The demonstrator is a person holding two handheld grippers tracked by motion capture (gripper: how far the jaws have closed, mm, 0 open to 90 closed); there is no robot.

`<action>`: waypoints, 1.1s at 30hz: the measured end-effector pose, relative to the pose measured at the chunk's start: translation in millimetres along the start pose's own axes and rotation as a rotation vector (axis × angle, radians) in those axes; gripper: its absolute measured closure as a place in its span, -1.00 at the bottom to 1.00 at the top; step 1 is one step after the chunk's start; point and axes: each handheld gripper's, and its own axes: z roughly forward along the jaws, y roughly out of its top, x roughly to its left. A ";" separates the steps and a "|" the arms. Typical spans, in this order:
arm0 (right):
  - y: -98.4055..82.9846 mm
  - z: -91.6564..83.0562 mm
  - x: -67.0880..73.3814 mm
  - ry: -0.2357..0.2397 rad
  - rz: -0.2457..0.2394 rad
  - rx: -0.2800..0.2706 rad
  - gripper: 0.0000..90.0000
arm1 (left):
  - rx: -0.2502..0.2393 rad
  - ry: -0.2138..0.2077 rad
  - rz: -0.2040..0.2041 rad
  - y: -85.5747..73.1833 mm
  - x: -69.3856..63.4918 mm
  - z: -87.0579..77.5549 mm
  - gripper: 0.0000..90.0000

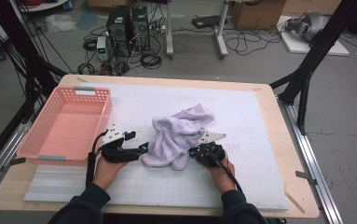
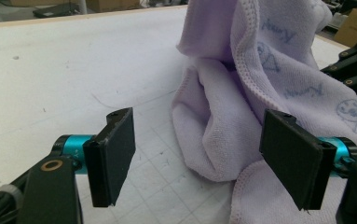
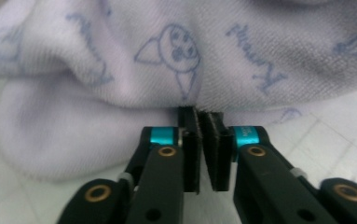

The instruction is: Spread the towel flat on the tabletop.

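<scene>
White bench (image 1: 260, 140), towel (image 1: 178, 135) bunched at centre frame: my right claw (image 3: 203, 122) pinches its hem; my left claw (image 2: 199, 158), spread wide, should clamp the opposite edge cleanly.

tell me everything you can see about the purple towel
The purple towel is a pale lilac terry cloth with a stitched hem and faint blue printed doodles and script. It lies crumpled in a loose heap on the white gridded mat, near the middle of its front half, partly standing up in folds. The right gripper is shut on its near edge. The left gripper is open, with a fold of the cloth between its jaws and the pads not pressing on it.
</scene>
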 end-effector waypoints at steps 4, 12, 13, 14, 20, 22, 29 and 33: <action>-12.2 -25.9 -10.0 -0.013 0.010 0.014 0.96 | 0.006 0.004 -0.004 -0.6 2.4 -1.0 -0.40; -50.9 -84.2 -34.1 -0.088 0.071 -0.007 0.96 | 0.014 0.008 -0.003 -0.4 1.1 -1.4 -0.40; -55.0 -90.9 -36.9 -0.098 0.084 -0.016 0.96 | 0.013 0.009 -0.004 -0.4 0.8 -1.2 -0.40; -58.5 -97.0 -39.7 -0.112 0.091 -0.025 0.96 | 0.011 0.007 -0.006 -0.3 0.5 -0.9 -0.39; -70.0 -108.7 -46.5 -0.150 0.103 -0.016 0.93 | 0.018 -0.024 0.005 10.6 -4.4 5.5 -0.34; -69.9 -107.0 -46.5 -0.163 0.109 -0.025 0.71 | 0.008 -0.039 0.020 19.9 -6.6 9.2 -0.30; -71.8 -121.4 -55.3 -0.240 0.173 -0.103 0.47 | 0.019 -0.121 0.041 69.5 -14.1 42.5 -0.21; -74.8 -121.4 -58.6 -0.249 0.186 -0.108 0.44 | 0.062 -0.174 0.052 91.4 -22.9 73.4 -0.15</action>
